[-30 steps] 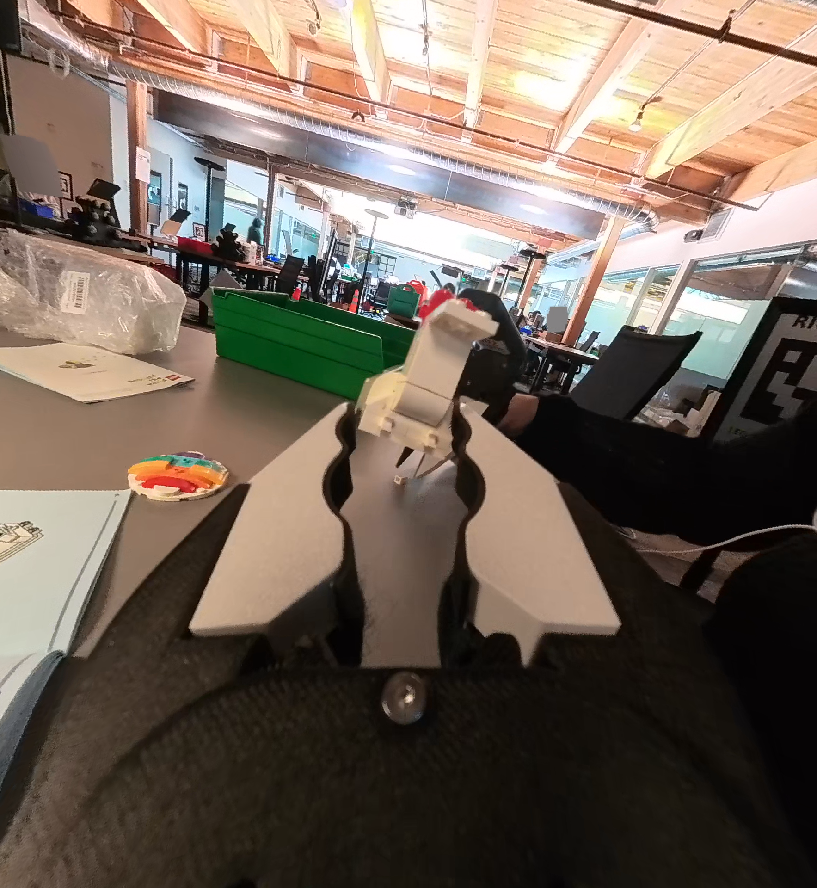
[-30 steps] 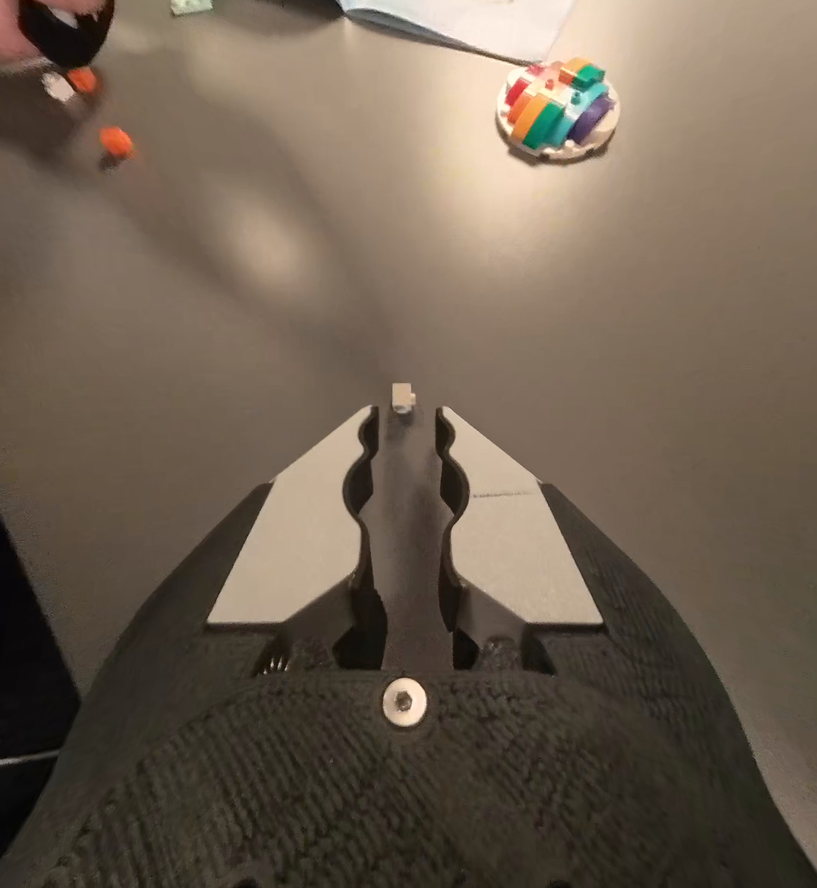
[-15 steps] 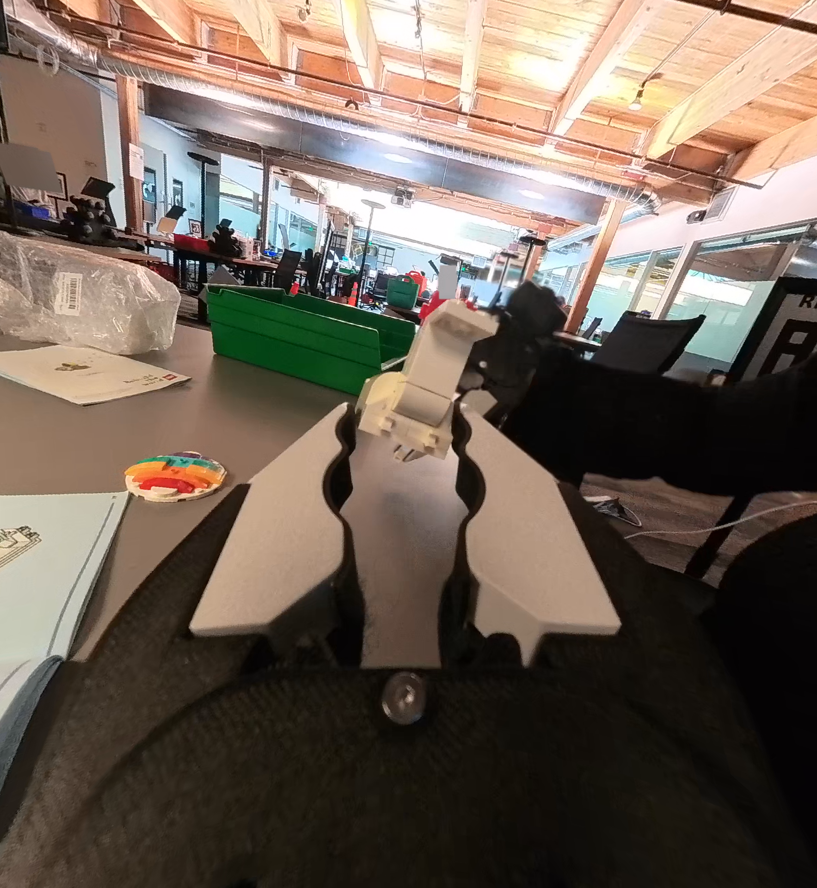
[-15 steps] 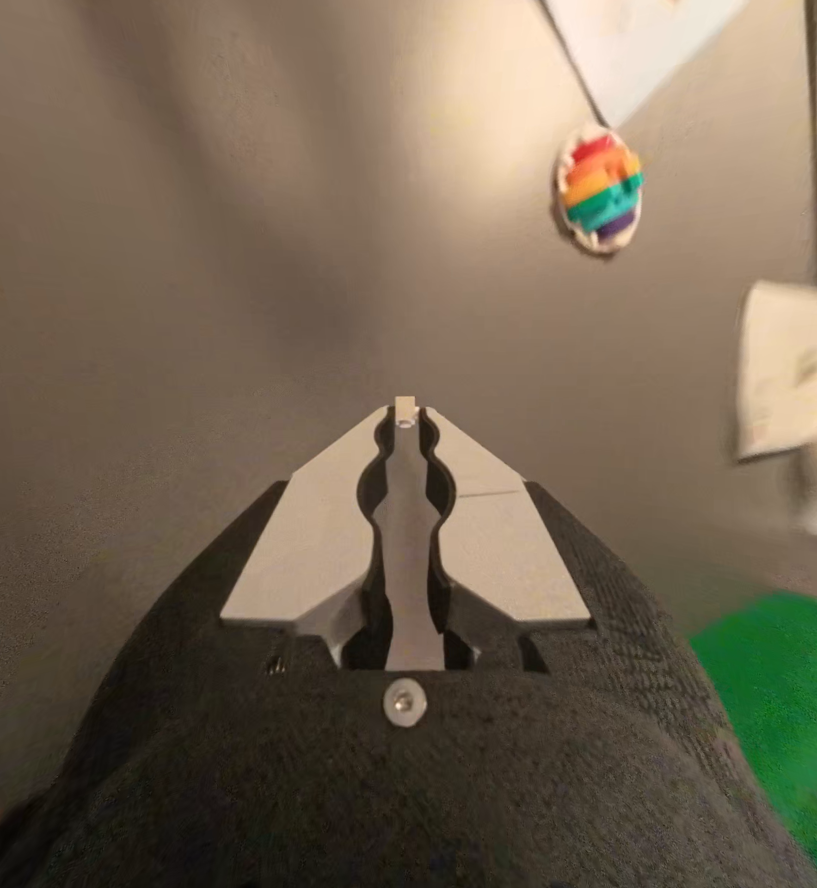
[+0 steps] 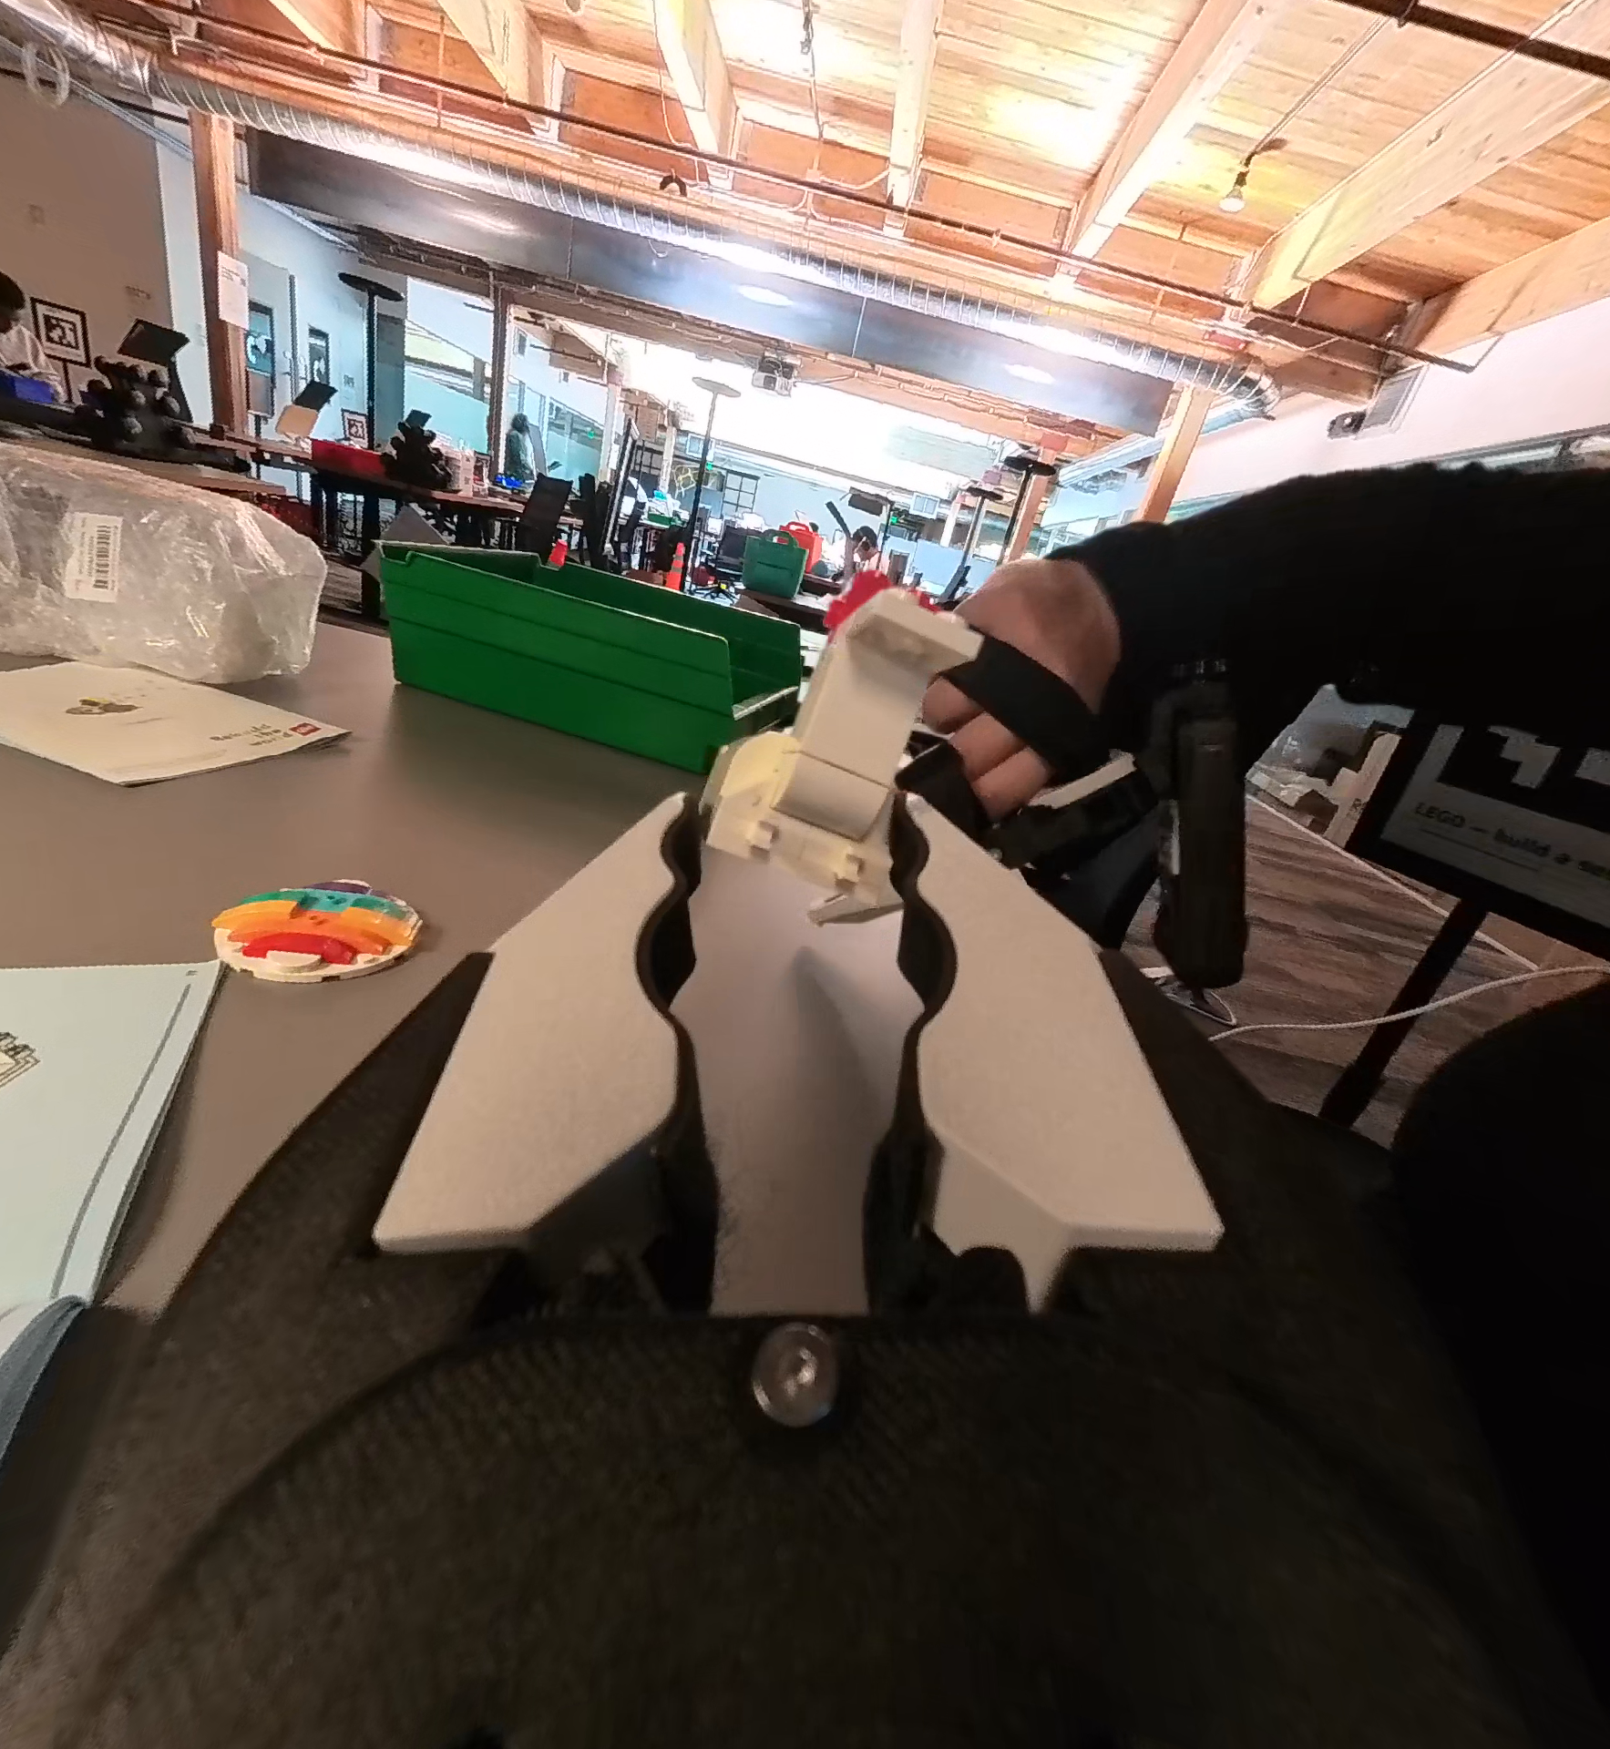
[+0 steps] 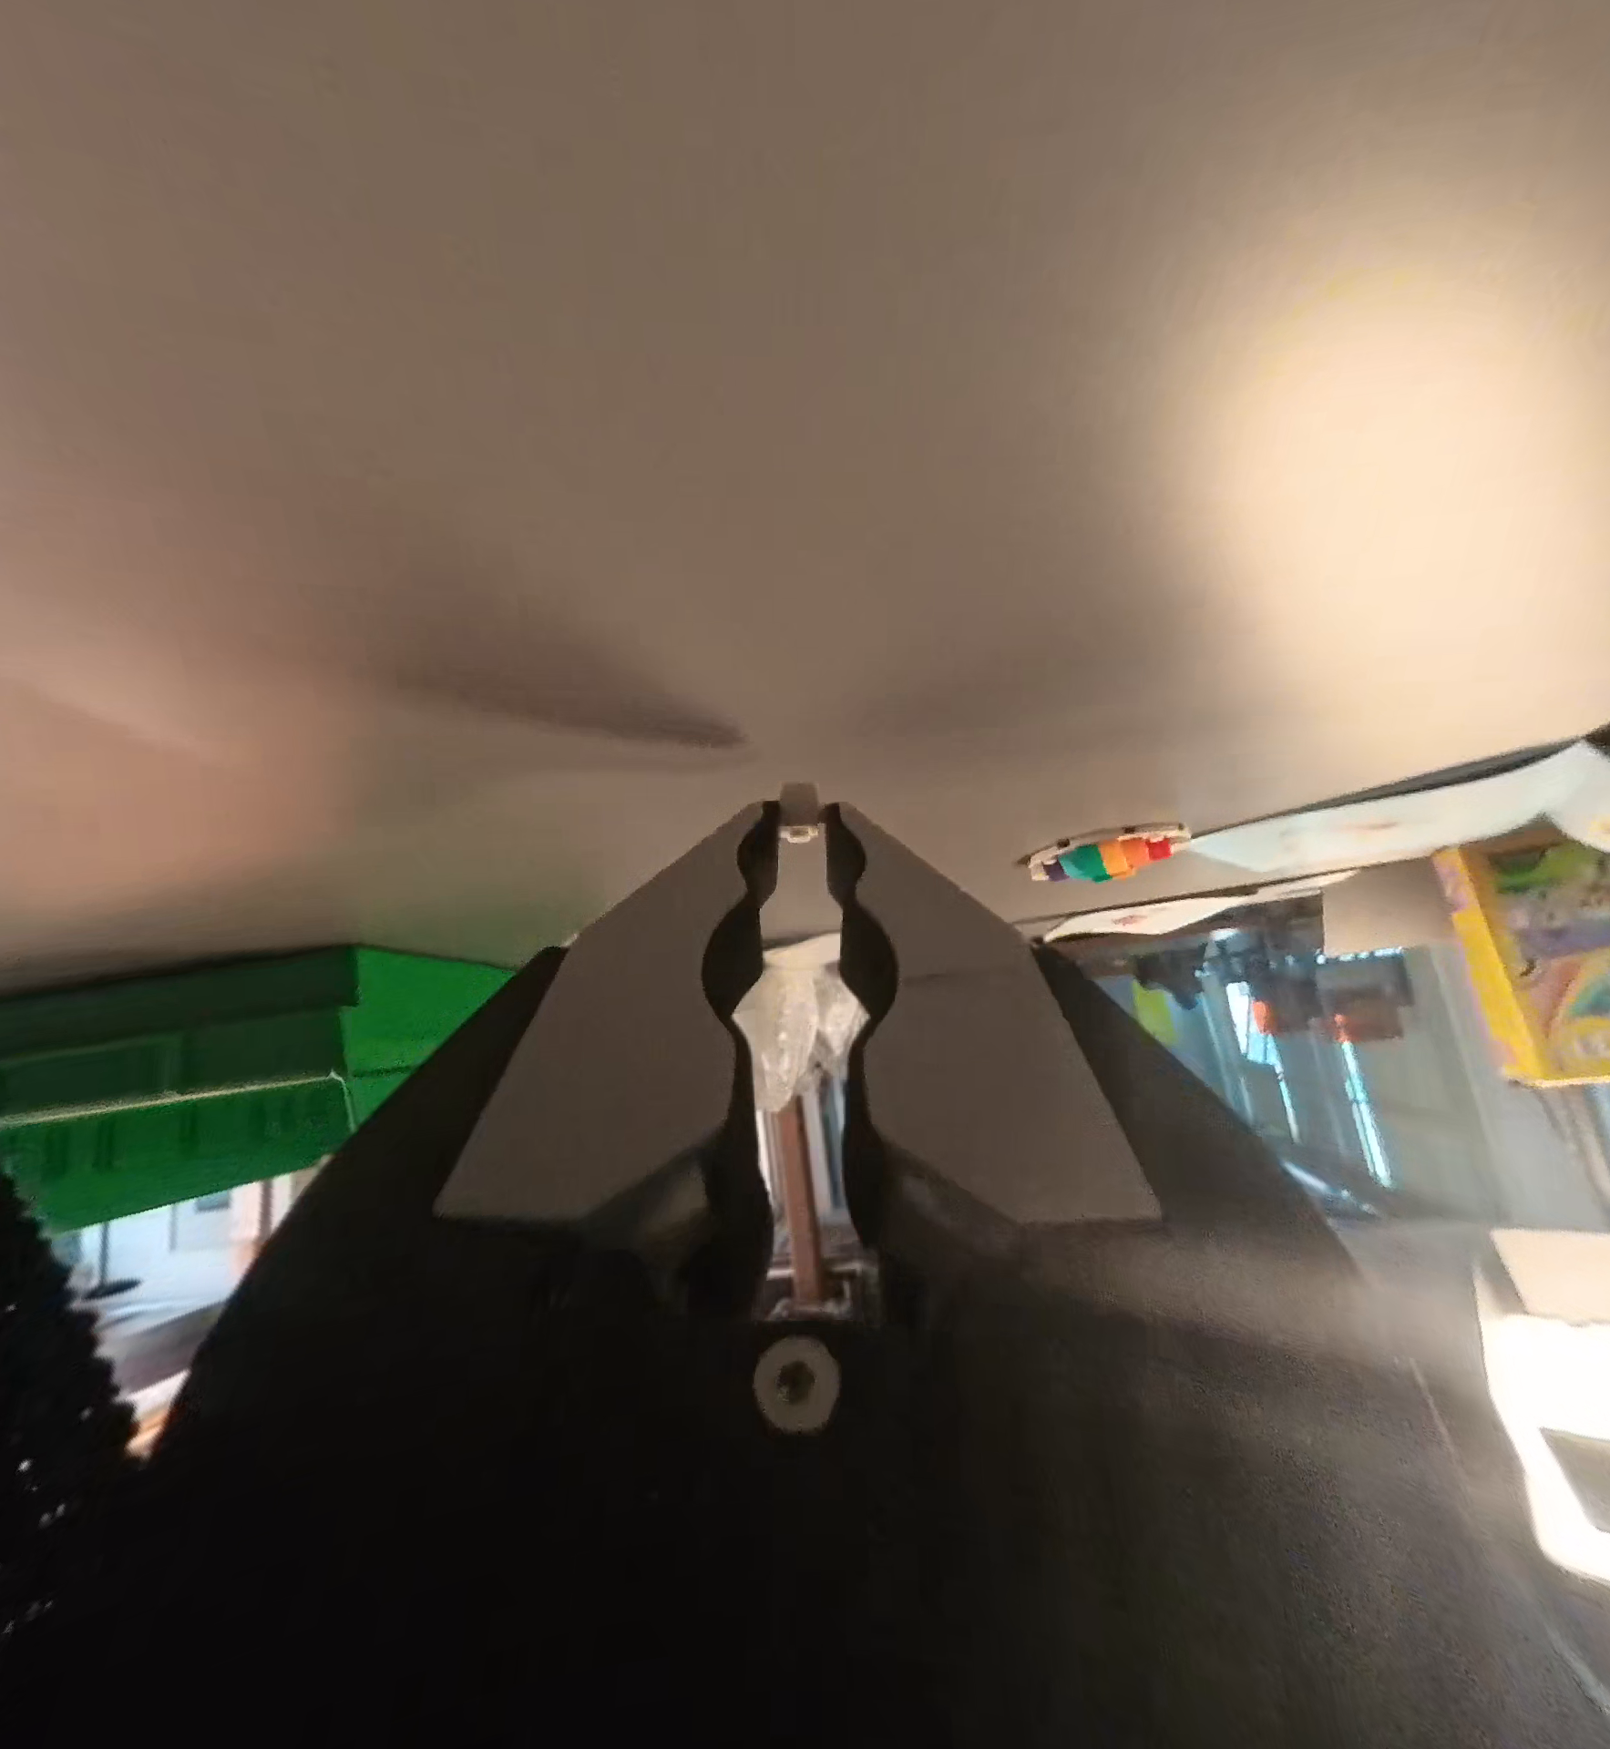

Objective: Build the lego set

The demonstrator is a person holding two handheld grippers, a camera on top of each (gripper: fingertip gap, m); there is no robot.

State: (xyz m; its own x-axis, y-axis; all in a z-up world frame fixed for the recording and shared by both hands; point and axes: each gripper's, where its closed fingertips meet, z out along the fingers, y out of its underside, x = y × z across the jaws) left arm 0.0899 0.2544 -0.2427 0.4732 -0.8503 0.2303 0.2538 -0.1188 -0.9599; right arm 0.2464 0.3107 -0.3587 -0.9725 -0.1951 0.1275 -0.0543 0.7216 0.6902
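Observation:
My left gripper (image 5: 796, 833) is shut on a white lego figure (image 5: 839, 748) with a red piece on top, held above the grey table (image 5: 308, 852). My right gripper (image 6: 799, 816) is shut on a small white lego piece (image 6: 798, 814); its view is turned upside down, so the table fills the top. In the left wrist view a person's hand (image 5: 1028, 681) holds the right gripper's handle just behind the figure. A round white plate with rainbow pieces (image 5: 316, 932) lies on the table and shows in the right wrist view (image 6: 1108, 855).
A green bin (image 5: 583, 653) stands behind the figure and shows in the right wrist view (image 6: 157, 1051). An open instruction booklet (image 5: 43, 1117) lies at the near left, a leaflet (image 5: 129, 724) and a clear plastic bag (image 5: 110, 568) farther back. A colourful box (image 6: 1558, 956) shows at the right. The left gripper's tips are roughly 20 centimetres from the right gripper's.
My right gripper closed on the small white piece, lifted it off the table and rolled upside down, moving up beside the figure. My left gripper stayed put with the figure.

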